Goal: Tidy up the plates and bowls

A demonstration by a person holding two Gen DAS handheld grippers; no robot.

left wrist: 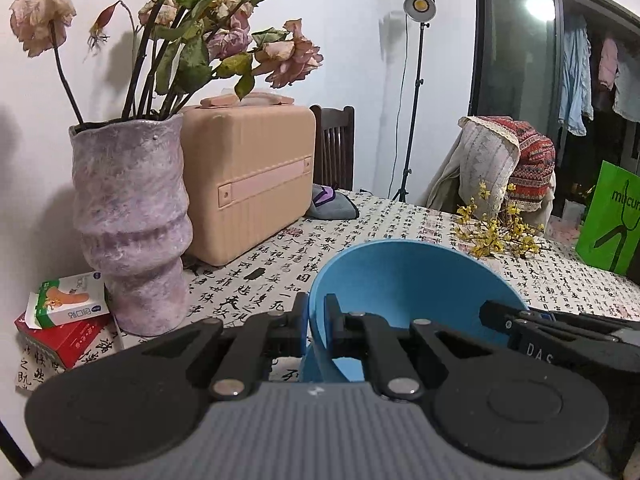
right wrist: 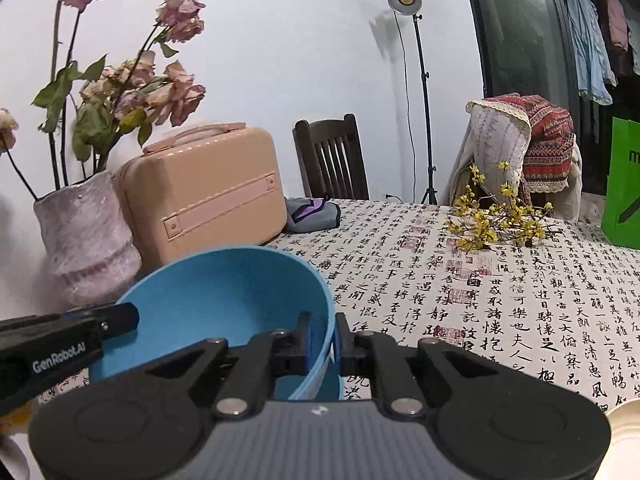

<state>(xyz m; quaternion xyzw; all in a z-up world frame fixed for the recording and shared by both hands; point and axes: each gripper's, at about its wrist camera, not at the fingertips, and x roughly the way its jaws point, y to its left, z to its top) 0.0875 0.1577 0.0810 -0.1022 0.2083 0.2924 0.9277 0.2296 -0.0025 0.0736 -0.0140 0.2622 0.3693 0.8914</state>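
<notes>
A blue bowl point(left wrist: 404, 280) hangs tilted just above the calligraphy-print tablecloth point(left wrist: 360, 240), carried between both grippers. My left gripper point(left wrist: 316, 320) is shut on the bowl's left rim, one finger inside and one outside. My right gripper point(right wrist: 323, 336) is shut on the opposite, right rim of the same blue bowl point(right wrist: 224, 292). Each view catches the other gripper: the right gripper's fingertips point(left wrist: 494, 312) at the bowl's far side, the left gripper's fingertips point(right wrist: 124, 316) likewise. A cream dish rim point(right wrist: 624, 436) peeks in at the bottom right of the right wrist view.
A purple vase point(left wrist: 132, 224) of dried roses and a peach case point(left wrist: 248, 180) stand at the left by the wall. Small boxes point(left wrist: 68, 320) lie beside the vase. Yellow flower sprigs point(left wrist: 496, 228), a green bag point(left wrist: 612, 220) and chairs point(right wrist: 332, 156) are further back.
</notes>
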